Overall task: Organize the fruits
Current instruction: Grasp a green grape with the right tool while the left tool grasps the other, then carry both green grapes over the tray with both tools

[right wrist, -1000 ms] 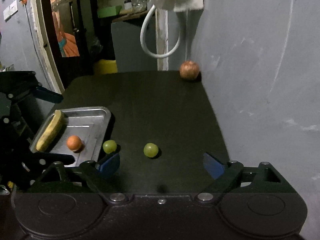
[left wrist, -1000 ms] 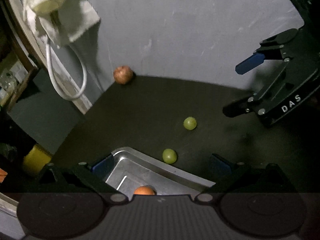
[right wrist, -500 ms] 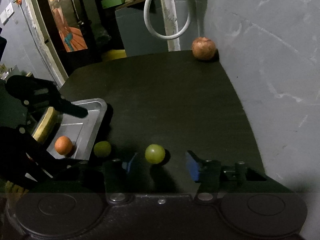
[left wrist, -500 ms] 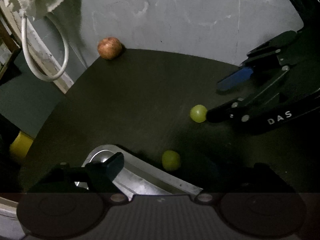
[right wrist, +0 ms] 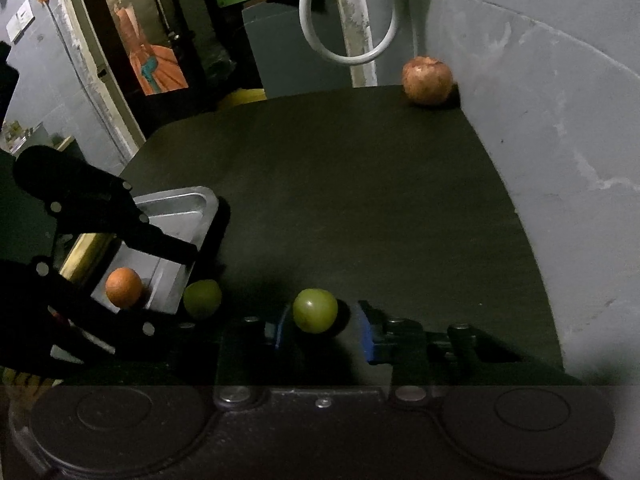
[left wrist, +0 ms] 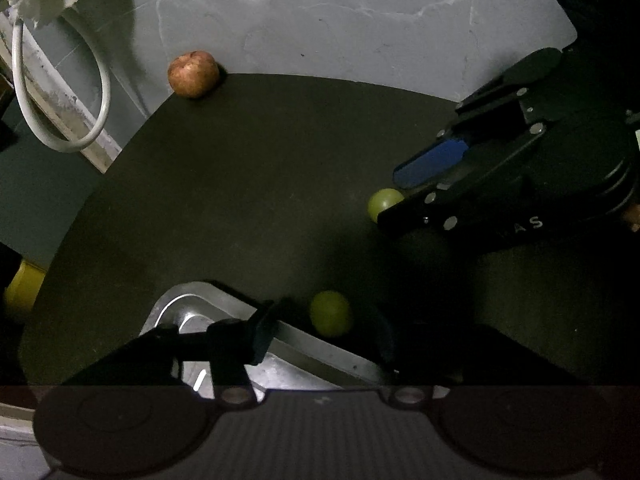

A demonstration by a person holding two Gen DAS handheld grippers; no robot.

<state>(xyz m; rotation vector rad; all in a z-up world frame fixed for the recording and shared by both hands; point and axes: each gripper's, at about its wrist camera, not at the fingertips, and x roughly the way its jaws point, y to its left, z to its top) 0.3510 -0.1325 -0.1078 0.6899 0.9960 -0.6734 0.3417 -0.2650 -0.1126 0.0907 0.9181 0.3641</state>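
Two green fruits lie on the dark table. My right gripper [right wrist: 324, 326] is open, its blue pads on either side of one green fruit [right wrist: 315, 310], apart from it; this fruit also shows in the left wrist view [left wrist: 384, 204]. My left gripper [left wrist: 332, 336] is open around the other green fruit [left wrist: 331, 313], next to the metal tray [right wrist: 188, 208]; the same fruit shows in the right wrist view [right wrist: 202, 298]. An orange fruit [right wrist: 124, 287] and a yellow banana [right wrist: 86, 250] lie in the tray. A red apple [right wrist: 427, 79] sits at the far corner.
A grey wall [right wrist: 560, 120] borders the table on the right. A white hose loop [right wrist: 348, 12] hangs beyond the far edge. A yellow object [left wrist: 24, 288] sits below the table's left side.
Both grippers moved forward and lower. The right fingers narrowed and now flank one green fruit. The left fingers came in around the other green fruit by the tray.
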